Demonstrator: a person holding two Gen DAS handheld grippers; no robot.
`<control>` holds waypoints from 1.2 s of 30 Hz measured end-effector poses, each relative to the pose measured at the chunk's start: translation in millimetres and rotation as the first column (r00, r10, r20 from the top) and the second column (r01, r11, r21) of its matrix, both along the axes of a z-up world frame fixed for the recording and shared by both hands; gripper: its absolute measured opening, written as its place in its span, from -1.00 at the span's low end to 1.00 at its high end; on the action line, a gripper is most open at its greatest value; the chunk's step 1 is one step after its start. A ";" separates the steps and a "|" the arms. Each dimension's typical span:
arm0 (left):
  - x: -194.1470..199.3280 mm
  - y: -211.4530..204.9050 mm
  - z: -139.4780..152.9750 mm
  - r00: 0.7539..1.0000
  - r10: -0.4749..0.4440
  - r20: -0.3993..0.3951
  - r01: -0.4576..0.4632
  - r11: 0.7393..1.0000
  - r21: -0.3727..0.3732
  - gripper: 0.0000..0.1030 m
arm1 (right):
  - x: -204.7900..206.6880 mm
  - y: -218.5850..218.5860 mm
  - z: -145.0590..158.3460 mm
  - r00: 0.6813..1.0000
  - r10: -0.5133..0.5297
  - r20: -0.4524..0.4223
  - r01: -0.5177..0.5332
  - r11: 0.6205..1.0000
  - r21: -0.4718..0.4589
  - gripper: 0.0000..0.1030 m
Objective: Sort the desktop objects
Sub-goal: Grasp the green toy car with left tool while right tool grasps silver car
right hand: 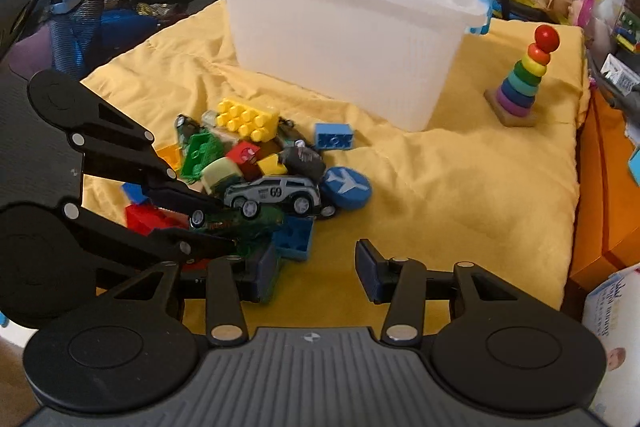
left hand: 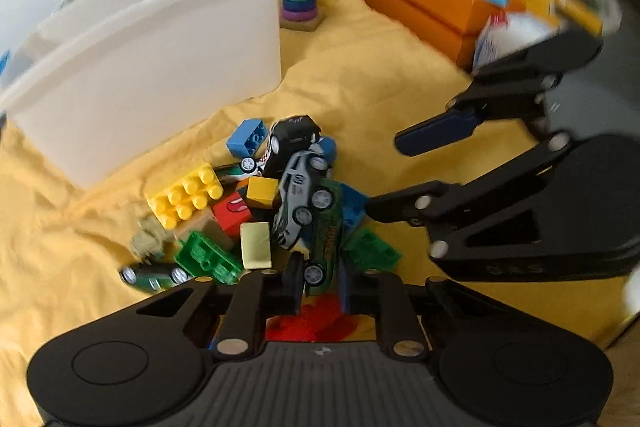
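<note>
Sorting was judged barely begun: the toy pile [right hand: 256, 167] lay at centre frame beside the white bin [right hand: 352, 39]. The left claw [left hand: 320, 283] was closed on a green car [left hand: 325, 247]; the right claw [right hand: 316, 275] stood open, empty.

A yellow quilt [right hand: 460, 195] covers the surface. Beyond the right gripper's fingers [right hand: 370, 273] stand a white bin [right hand: 344, 39] and a ring stacker [right hand: 524, 83]. A toy pile [right hand: 256, 167] lies just ahead of the left finger.

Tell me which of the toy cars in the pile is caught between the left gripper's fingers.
The dark green toy car. It lies between the left gripper fingers, which are closed on it, while the silver car marked 69 and the black car sit free in the pile.
</note>
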State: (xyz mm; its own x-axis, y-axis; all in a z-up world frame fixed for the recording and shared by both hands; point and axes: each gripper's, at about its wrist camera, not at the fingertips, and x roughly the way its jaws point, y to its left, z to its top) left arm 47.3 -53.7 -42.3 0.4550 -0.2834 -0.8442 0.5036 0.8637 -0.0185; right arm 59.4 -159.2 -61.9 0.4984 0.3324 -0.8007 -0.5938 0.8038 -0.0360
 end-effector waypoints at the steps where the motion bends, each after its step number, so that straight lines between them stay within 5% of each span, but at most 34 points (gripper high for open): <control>1: -3.8 7.5 3.9 1.000 0.012 -0.012 -0.012 0.999 -0.030 -0.66 | 0.8 -0.4 1.2 1.000 0.000 0.007 0.000 1.000 -0.003 -0.07; 8: -32.2 61.5 9.3 0.984 0.148 -0.095 -0.161 0.977 -0.142 -0.68 | -3.5 12.9 3.8 0.996 0.087 0.034 -0.089 0.995 0.043 -0.07; 15: -39.0 95.4 5.7 0.955 0.271 -0.123 -0.289 0.942 -0.168 -0.68 | 2.5 41.1 -3.1 0.992 0.125 0.019 -0.126 0.991 0.041 -0.05; 19: -39.7 103.0 3.5 0.941 0.308 -0.137 -0.330 0.926 -0.184 -0.68 | 13.9 49.0 -15.1 0.990 0.121 -0.067 -0.116 0.990 0.074 -0.03; 22: -40.2 104.1 4.0 0.940 0.312 -0.138 -0.334 0.923 -0.191 -0.68 | 18.9 55.2 -22.7 0.993 0.096 -0.073 -0.090 0.992 0.084 -0.11; 26: -43.1 103.3 5.2 0.943 0.297 -0.148 -0.324 0.922 -0.211 -0.68 | 17.4 54.4 -19.9 0.994 0.096 -0.059 -0.090 0.991 0.095 -0.58; 31: -47.6 90.2 6.5 0.959 0.216 -0.181 -0.260 0.928 -0.268 -0.68 | -5.0 31.8 3.7 0.995 0.094 0.030 -0.096 0.992 0.085 -0.58; 36: -47.6 70.0 -6.3 0.960 0.087 -0.268 -0.183 0.915 -0.360 -0.68 | -27.3 5.4 12.6 0.996 0.090 0.023 -0.091 0.995 0.032 -0.58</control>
State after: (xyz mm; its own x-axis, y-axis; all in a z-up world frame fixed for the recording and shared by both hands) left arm -0.3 16.3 -48.6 0.3083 -0.5532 -0.7739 0.3210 0.8263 -0.4627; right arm 32.1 -153.9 -49.4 0.4822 0.4029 -0.7779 -0.6634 0.7479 -0.0239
